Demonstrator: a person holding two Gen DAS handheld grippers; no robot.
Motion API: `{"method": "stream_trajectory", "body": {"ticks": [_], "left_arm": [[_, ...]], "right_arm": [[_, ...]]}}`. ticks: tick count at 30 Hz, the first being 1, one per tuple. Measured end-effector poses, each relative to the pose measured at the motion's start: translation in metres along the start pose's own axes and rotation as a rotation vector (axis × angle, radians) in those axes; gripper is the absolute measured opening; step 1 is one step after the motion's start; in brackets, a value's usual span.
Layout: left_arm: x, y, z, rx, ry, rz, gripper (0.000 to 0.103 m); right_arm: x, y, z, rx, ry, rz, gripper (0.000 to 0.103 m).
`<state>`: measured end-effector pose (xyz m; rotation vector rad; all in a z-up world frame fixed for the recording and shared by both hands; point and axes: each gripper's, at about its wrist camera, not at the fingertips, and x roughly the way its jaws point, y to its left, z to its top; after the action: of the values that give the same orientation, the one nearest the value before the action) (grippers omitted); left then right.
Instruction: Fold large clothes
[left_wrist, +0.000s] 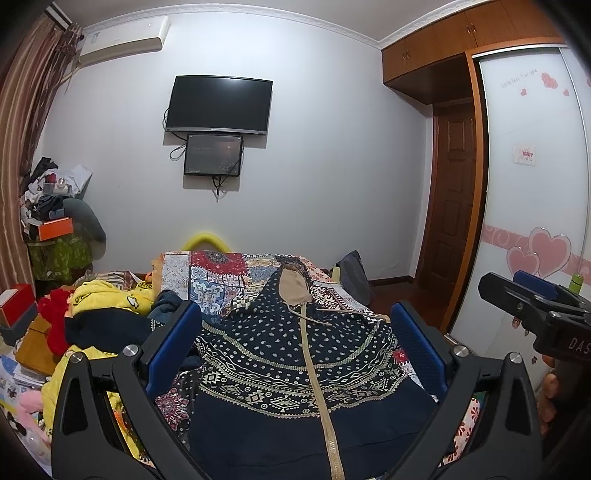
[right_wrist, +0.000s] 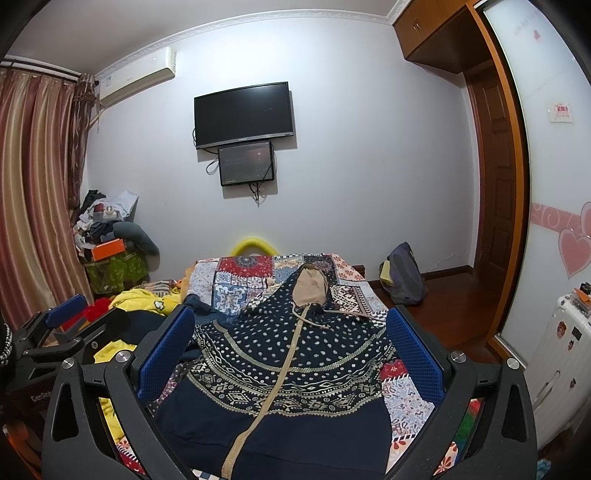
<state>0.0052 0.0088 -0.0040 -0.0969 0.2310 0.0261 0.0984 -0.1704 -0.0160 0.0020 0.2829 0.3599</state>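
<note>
Patchwork bedspread (left_wrist: 207, 280) under navy hoodie (left_wrist: 295, 354); television (left_wrist: 219, 103) on wall; both grippers' fingers wide.

We see even, cool indoor light, soft shadows under the television (left_wrist: 220, 104), and no glare. Both fisheye views bend walls strongly, with dark vignetted corners; focus stays sharp.
</note>
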Motion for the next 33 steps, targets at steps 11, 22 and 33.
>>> {"method": "stream_trajectory", "body": {"ticks": [11,22,33], "left_arm": [[0.022,0.006,0.005,0.023,-0.015,0.021,0.103],[0.08,0.075,0.022,-0.014,-0.006,0.122,0.103],[0.171,0.212,0.016,-0.079,0.183,0.277,0.103]], "right_arm": [[0.019,-0.002,0.003,0.006,0.011,-0.015,0.103],[0.098,0.004,0.008,-0.033,0.079,-0.007,0.103],[0.196,0.01,0.024,-0.101,0.166,-0.036,0.103]]}}
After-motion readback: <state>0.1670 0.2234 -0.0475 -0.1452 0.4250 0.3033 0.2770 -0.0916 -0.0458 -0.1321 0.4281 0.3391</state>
